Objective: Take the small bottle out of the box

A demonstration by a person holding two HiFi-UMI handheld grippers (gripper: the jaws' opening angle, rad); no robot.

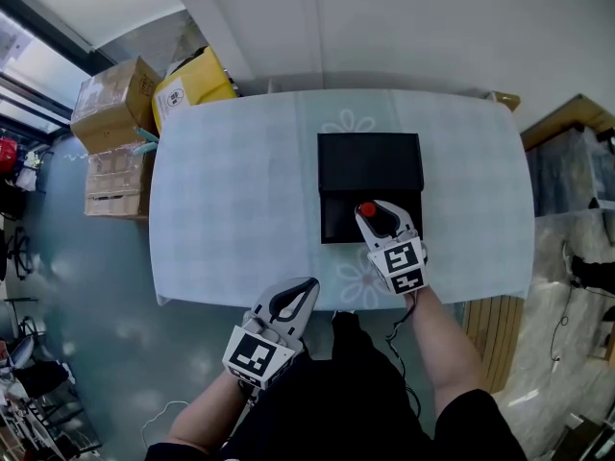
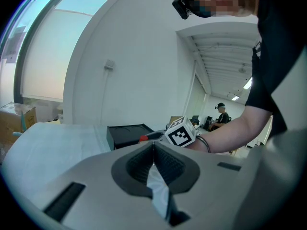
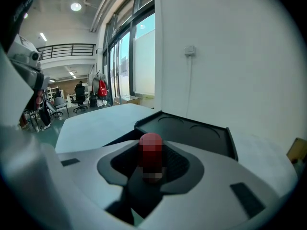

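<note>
My right tongs [image 3: 152, 169] pinch the small bottle [image 3: 151, 145] above the box [image 3: 192, 131]; probably light, slick, best held mid-body; left tongs [image 2: 153, 157] closed, empty

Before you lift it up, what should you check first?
1. Small bottle between the jaws of the right gripper: ok, its red cap stands up between them.
2. Jaws pressing on it: ok, they look closed against its sides.
3. Bottle upright: ok.
4. Bottle out of the black box: not ok, the head view shows it over the box's front part.
5. Bottle's base lifted off the box: cannot tell, the jaws hide it.
6. Left gripper out of the way: ok, shut, empty, back by the near edge of the table.
</note>
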